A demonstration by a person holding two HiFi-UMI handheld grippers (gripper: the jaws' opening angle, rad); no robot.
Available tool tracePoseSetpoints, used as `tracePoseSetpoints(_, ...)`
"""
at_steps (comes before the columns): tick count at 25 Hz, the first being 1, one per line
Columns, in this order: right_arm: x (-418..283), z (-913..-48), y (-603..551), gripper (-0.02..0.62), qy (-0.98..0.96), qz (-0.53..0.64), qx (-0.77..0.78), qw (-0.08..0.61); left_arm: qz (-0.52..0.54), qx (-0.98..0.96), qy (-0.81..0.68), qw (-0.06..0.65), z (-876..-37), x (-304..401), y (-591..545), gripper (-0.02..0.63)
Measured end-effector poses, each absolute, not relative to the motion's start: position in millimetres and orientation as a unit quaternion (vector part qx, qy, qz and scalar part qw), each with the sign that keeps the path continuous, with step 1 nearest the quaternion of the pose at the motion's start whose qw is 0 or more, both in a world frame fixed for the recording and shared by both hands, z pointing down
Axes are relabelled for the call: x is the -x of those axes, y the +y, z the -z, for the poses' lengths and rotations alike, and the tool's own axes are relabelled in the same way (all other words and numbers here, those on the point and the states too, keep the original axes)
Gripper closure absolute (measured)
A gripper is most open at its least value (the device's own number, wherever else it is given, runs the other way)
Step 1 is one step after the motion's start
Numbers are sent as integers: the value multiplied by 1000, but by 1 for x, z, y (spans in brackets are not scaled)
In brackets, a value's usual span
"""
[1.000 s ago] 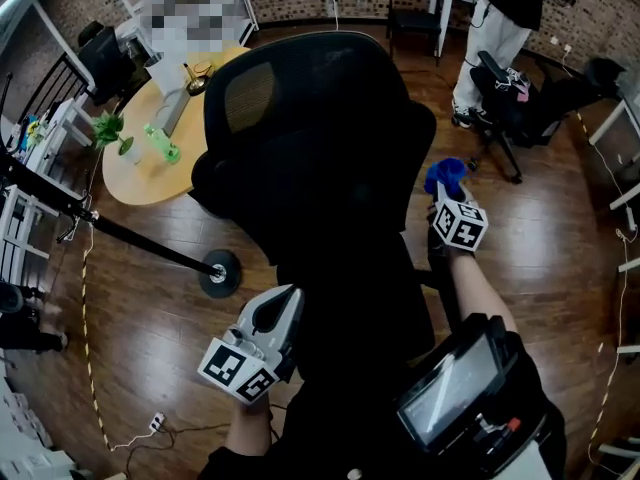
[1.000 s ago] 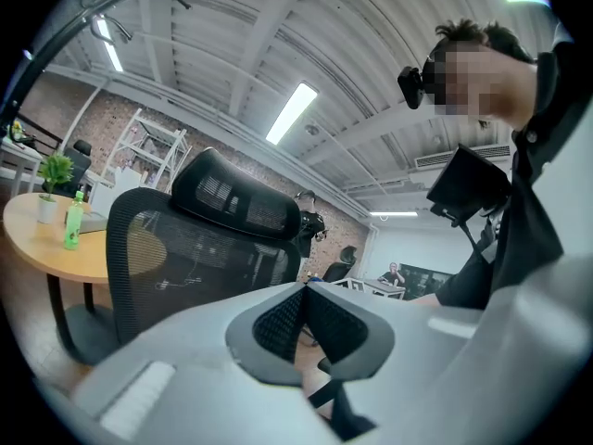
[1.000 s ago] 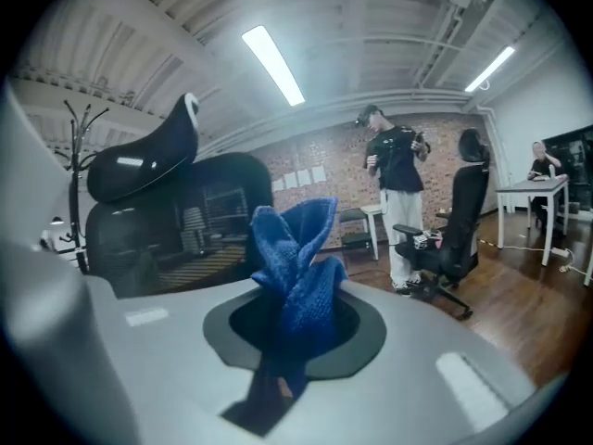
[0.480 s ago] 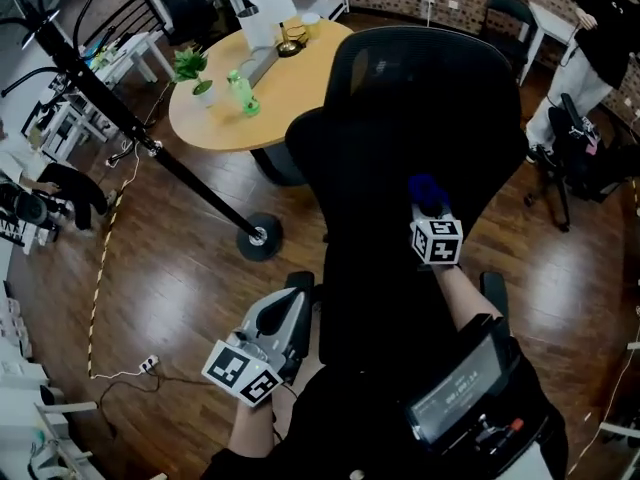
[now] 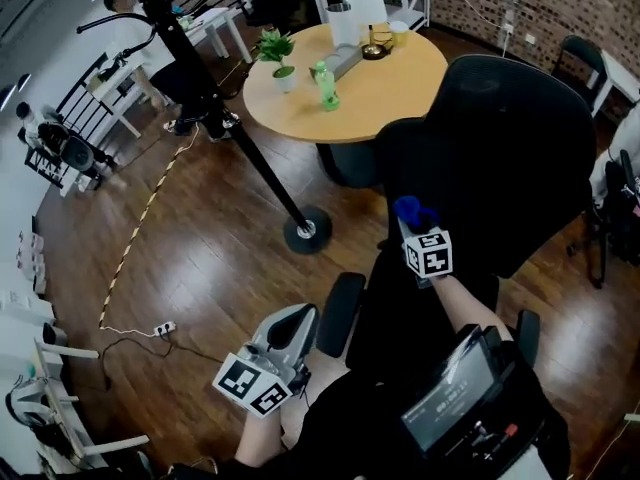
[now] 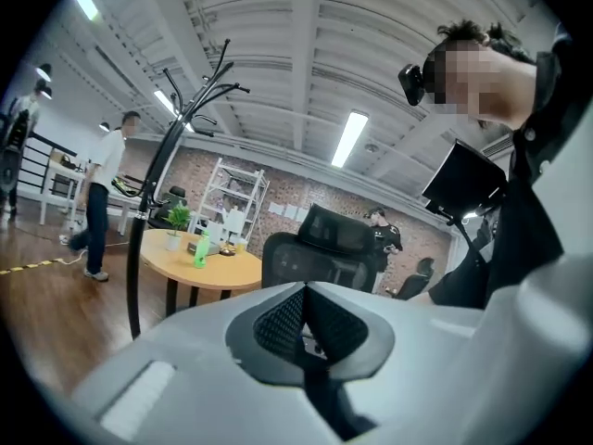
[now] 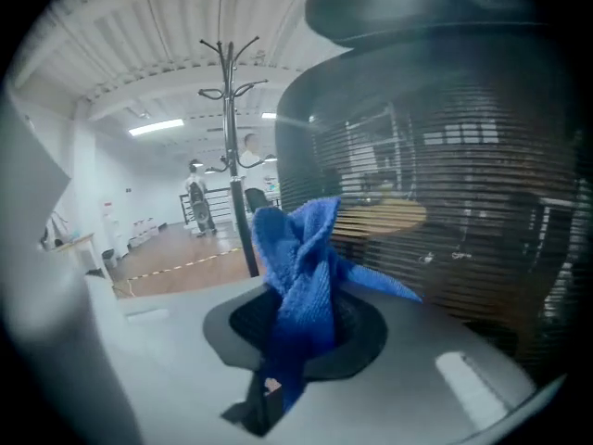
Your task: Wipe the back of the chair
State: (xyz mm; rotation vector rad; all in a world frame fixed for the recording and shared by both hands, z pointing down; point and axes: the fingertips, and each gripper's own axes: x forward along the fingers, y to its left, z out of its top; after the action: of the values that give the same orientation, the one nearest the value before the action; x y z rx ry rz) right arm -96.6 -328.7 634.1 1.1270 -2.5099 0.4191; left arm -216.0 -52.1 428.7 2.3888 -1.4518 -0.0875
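Since my head camera swung left over the last half second, everything I see has slid rightward in the head view. One coat stand (image 5: pixel 245 138) slants across the left. My left claw (image 5: pixel 297 318) stays low beside me, clenched on nothing. One round table (image 5: pixel 400 98) carries one plant (image 5: pixel 275 48) and one green bottle (image 5: pixel 323 86). My right claw (image 5: pixel 418 236) was over the middle of the chair back and is now at its left edge, clamped on the one blue cloth (image 5: pixel 410 213). I cannot tell whether the cloth touches the mesh. One black chair (image 5: pixel 520 158) fills the right, its back towards me. A second chair (image 5: pixel 578 60) stands beyond it.
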Motion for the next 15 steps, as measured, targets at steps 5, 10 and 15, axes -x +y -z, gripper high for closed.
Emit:
tracePoseSetpoints(5, 169, -636, -311, 541, -919, -162, -317, 171, 31, -820, -546, 167, -429, 240, -40, 601)
tracePoseSetpoints(10, 214, -615, -273, 541, -957, -158, -216, 114, 30, -812, -558, 166, -429, 251, -35, 601)
tracePoseSetpoints(15, 180, -641, -283, 541, -933, -194, -278, 119, 23, -821, -545, 167, -427, 239, -40, 601)
